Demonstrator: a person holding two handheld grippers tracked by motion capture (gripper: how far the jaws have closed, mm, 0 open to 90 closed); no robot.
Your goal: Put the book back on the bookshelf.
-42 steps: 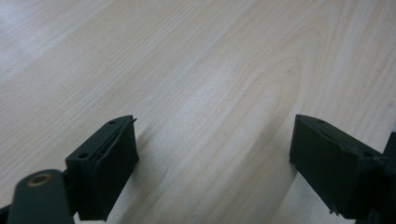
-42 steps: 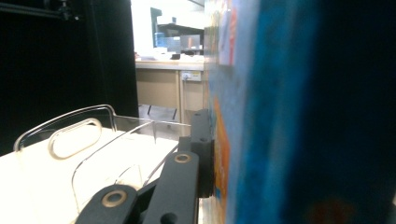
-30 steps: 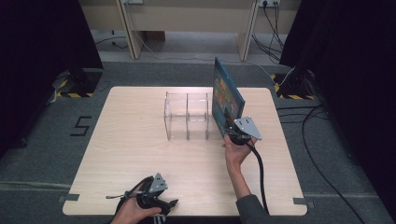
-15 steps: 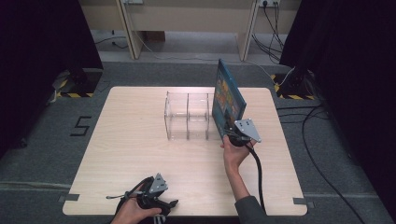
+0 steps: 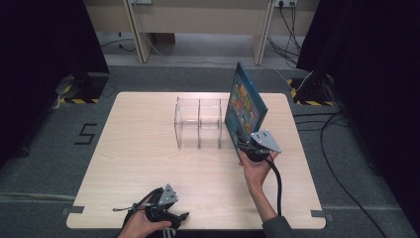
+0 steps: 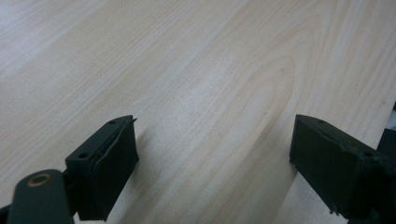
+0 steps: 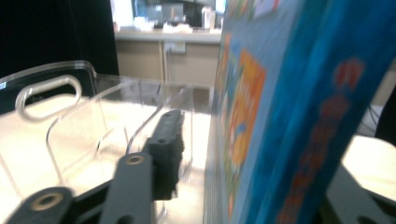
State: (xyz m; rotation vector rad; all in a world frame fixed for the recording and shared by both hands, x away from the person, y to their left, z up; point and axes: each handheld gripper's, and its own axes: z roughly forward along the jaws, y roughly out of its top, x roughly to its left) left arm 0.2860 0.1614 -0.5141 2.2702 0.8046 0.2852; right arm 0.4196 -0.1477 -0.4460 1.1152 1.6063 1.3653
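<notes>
At the right end of the clear rack [image 5: 199,123], the book [image 5: 245,105] stands on edge, tilted, its lower corner at the right gripper [image 5: 246,147]. That gripper's jaws have just been opening; in the right gripper view the book [image 7: 299,112] sits between them with a gap showing beside the left jaw, and the right jaw is mostly hidden behind the blurred cover. The table [image 5: 138,163] is bare wood from the rack to the near edge, and on the left side. The left gripper [image 5: 171,218] rests at the near edge in a hand [image 5: 141,225] cut off by the frame, well apart from the book; its jaws stand spread over bare table [image 6: 210,84]. Count: one book, one rack with two bays visible, two grippers. The cover print is too blurred to read.
</notes>
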